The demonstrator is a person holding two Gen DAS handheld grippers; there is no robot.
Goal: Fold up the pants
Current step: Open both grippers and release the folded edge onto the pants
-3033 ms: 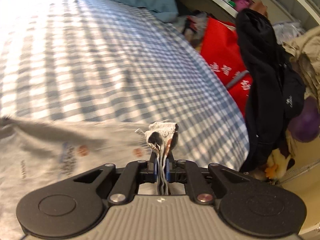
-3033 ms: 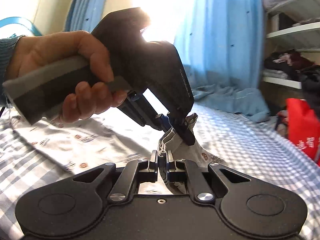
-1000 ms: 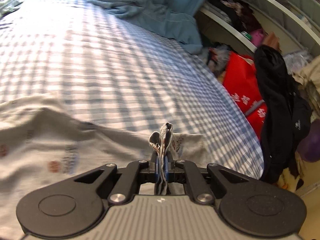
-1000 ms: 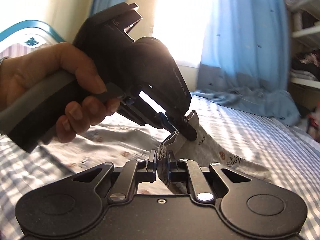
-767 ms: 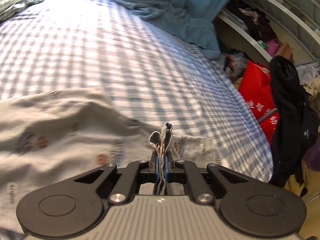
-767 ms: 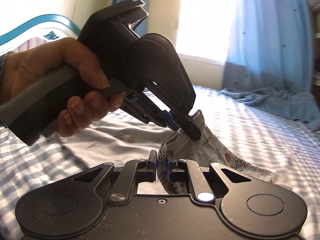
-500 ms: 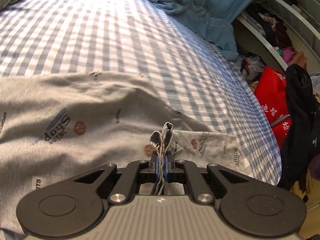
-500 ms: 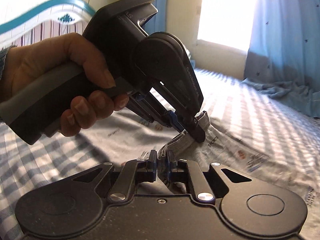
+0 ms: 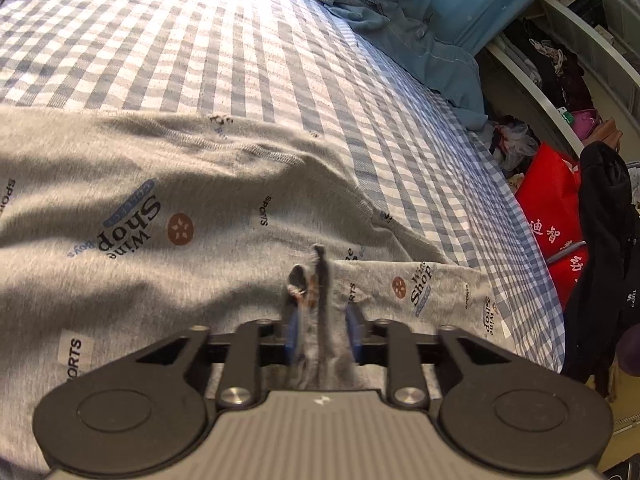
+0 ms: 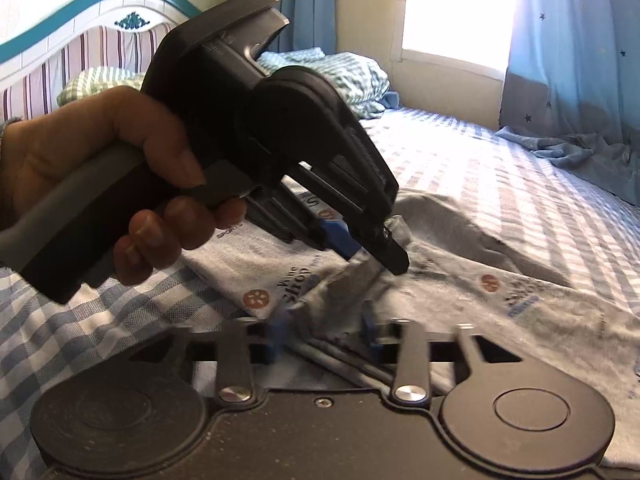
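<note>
The grey printed pants lie spread on the checked bed, folded over themselves. My left gripper is low over them with its jaws apart; a bunched edge of fabric stands loose between the blue pads. My right gripper is also open, with a fabric fold lying between its pads. In the right wrist view the left gripper shows just ahead, held by a hand, its tips on the same part of the pants.
The bed's right edge drops to a red bag, a hanging black garment and shelves. Blue bedding lies at the far end. A headboard and pillows are behind the left gripper.
Both grippers have come down onto the bed with the pants edge and opened their jaws. The fabric they were pinching now lies loose between the pads.
</note>
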